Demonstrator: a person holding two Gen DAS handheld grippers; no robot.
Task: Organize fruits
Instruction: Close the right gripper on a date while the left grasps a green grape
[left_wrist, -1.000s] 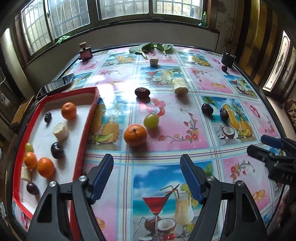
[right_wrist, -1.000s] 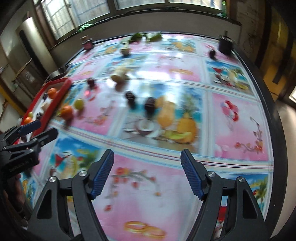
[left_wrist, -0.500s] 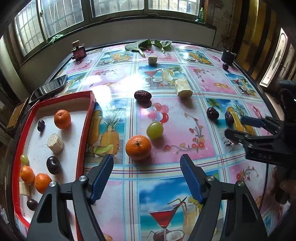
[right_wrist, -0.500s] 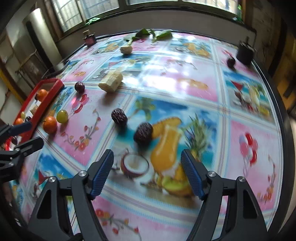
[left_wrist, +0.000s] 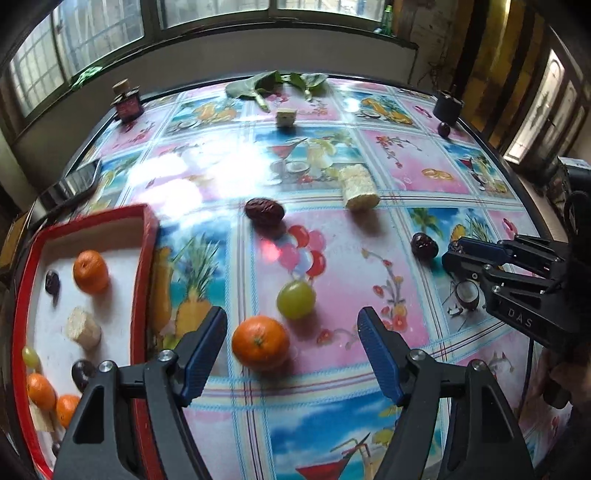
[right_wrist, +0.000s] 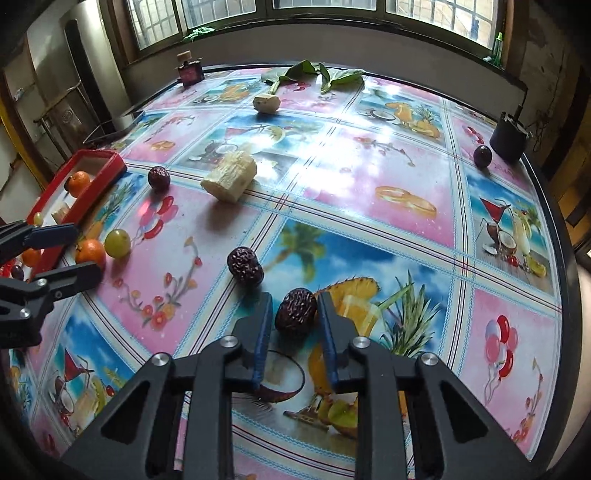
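**A:** State of the right gripper (right_wrist: 294, 299)?

**B:** Closing, jaws almost together. Wrinkled dark dried date (right_wrist: 295, 314) between the blue pads (right_wrist: 264, 332), pressed on both sides.

**A:** Lifted or down?

**B:** Cannot tell for sure. Looks to be resting on the fruit-print tablecloth (right_wrist: 369, 166), beside the printed pineapple, towards the near edge.

**A:** And the left gripper (left_wrist: 291, 314)?

**B:** Wide apart, easing inward a little, gripping nothing. Hovering above an orange (left_wrist: 260, 343), which shows between the fingers but touches neither. Green grape (left_wrist: 295, 304) just beyond the orange, nearly against it.

**A:** Other loose fruit?

**B:** Second date (right_wrist: 244, 266) just past the gripped one, apart from it. Third date (right_wrist: 159, 178) farther off, near a pale cut chunk (right_wrist: 229, 177) lying on its side.

**A:** Place for sorted pieces?

**B:** Red tray (left_wrist: 142, 280) along the left edge of the table, just left of the left gripper. Holding several oranges, a few dark fruits, a green grape and pale chunks, all spread apart on its white floor.
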